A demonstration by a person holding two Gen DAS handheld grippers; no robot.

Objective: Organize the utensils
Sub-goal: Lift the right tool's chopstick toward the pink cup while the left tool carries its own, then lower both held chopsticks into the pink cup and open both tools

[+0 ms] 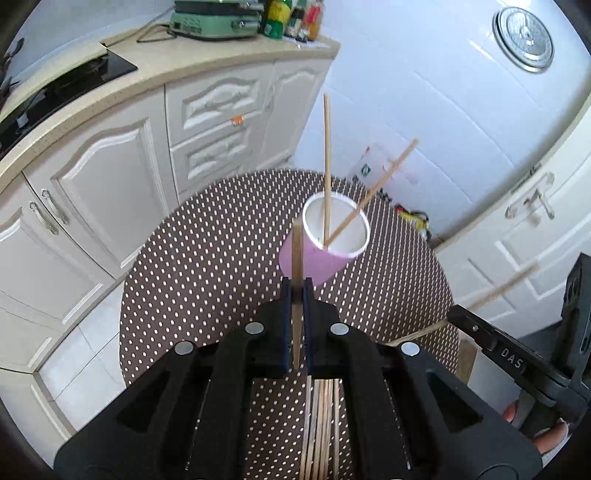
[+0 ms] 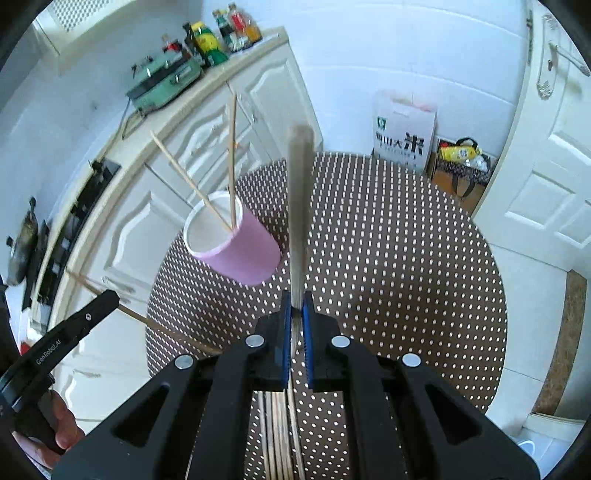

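Observation:
A pink cup [image 1: 317, 264] [image 2: 243, 254] with a white inside stands on the round dotted table [image 1: 207, 258] [image 2: 388, 258]; two wooden chopsticks [image 1: 326, 155] [image 2: 232, 155] lean in it. My left gripper [image 1: 296, 286] is shut on one upright chopstick [image 1: 296, 251] just in front of the cup. My right gripper [image 2: 296, 299] is shut on another chopstick [image 2: 299, 221], which is blurred and points up, right of the cup. Each gripper also shows in the other's view, the right gripper [image 1: 456, 314] and the left gripper [image 2: 109, 297], each with its stick across the jaws. A pile of chopsticks [image 1: 321, 424] [image 2: 277, 435] lies below both grippers.
White kitchen cabinets [image 1: 110, 192] under a counter run along the left, with a green appliance [image 1: 214, 22] and bottles [image 2: 221, 33] on top. A rice bag [image 2: 404, 129] and a box [image 2: 458, 173] stand on the floor behind the table. A white door [image 2: 546, 184] is at right.

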